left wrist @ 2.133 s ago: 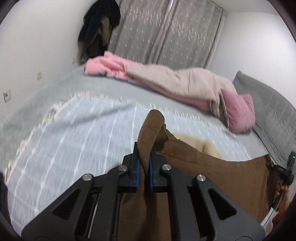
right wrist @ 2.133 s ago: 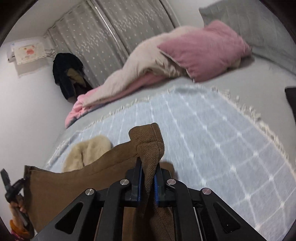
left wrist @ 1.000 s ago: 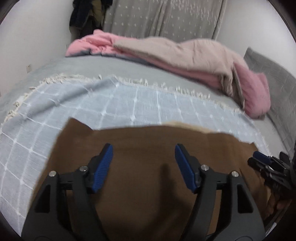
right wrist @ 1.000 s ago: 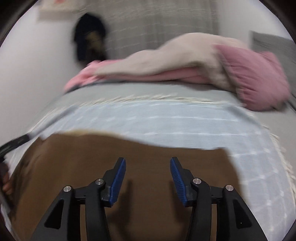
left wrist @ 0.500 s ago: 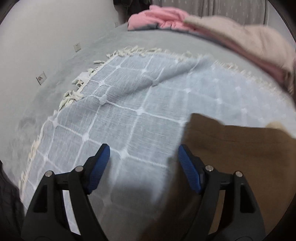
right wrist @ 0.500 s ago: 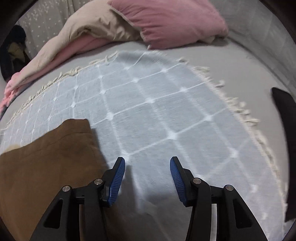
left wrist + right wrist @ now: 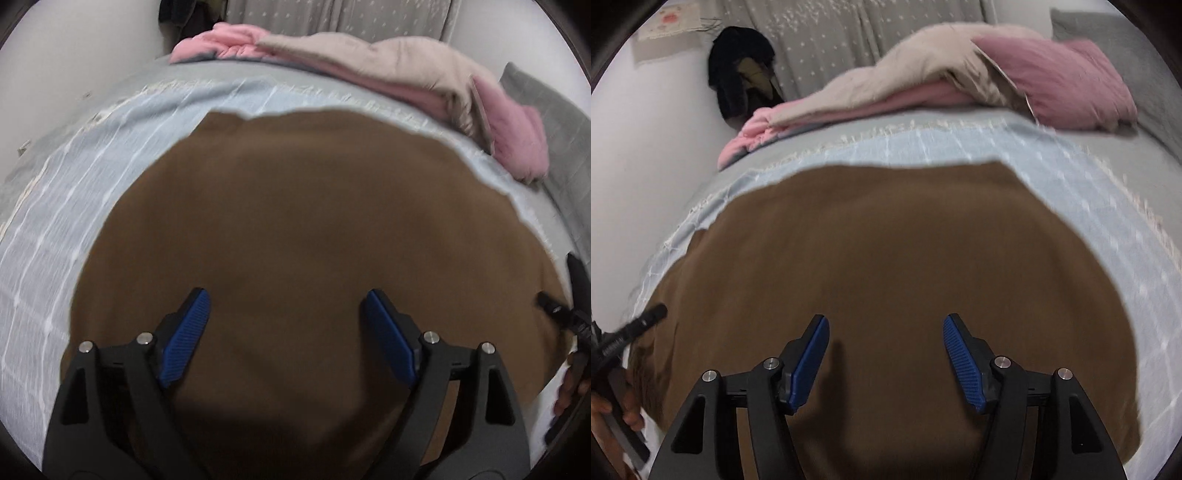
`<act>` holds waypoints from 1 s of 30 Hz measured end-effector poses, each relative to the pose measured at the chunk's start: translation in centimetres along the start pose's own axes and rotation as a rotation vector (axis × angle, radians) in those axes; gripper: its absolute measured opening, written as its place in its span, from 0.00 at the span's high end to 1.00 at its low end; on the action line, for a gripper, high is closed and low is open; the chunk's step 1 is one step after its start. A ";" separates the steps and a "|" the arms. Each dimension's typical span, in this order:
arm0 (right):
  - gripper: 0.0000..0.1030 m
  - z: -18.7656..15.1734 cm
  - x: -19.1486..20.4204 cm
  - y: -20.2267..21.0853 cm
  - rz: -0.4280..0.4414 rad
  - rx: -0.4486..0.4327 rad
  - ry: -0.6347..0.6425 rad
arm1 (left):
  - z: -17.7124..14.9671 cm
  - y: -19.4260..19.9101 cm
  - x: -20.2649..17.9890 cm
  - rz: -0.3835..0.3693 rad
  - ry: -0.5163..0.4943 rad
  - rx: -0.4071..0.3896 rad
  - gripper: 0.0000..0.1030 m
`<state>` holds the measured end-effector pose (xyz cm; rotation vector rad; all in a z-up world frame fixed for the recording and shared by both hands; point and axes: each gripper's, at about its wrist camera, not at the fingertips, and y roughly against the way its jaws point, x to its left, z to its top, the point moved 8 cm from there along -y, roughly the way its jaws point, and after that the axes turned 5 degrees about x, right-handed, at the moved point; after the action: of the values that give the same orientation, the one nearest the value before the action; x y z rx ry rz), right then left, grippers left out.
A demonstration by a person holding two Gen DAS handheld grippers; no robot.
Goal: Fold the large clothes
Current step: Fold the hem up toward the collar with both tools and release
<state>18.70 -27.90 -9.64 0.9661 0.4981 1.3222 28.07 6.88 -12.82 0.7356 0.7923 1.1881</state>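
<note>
Brown garment (image 7: 295, 221) lies flat, both grippers (image 7: 284, 332) (image 7: 884, 354) gaping empty, so I'd pinch its 12 o'clock corners evenly.

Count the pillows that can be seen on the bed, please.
2. A pink pillow lies at the far right of the bed, partly under the beige quilt. A grey pillow stands behind it at the right edge. The quilt may hide others.
</note>
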 end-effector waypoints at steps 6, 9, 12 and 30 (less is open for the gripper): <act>0.39 -3.6 -8.7 3.5 -0.094 -0.019 -0.145 | -3.1 2.8 3.0 0.008 -0.009 -0.002 0.21; 0.65 -4.6 -11.0 5.2 -0.052 -0.011 -0.223 | -4.4 4.6 2.9 0.026 -0.008 -0.025 0.21; 0.64 -5.1 -11.5 6.9 -0.044 -0.026 -0.247 | -5.3 6.2 4.0 0.041 0.061 -0.037 0.20; 0.25 -5.8 -0.4 12.0 -0.102 -0.123 0.051 | -8.8 5.5 4.2 -0.320 0.504 0.158 0.03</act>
<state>7.08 -27.07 -3.08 0.7972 0.4929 1.2730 18.67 12.81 -13.49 0.4119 1.3816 1.0340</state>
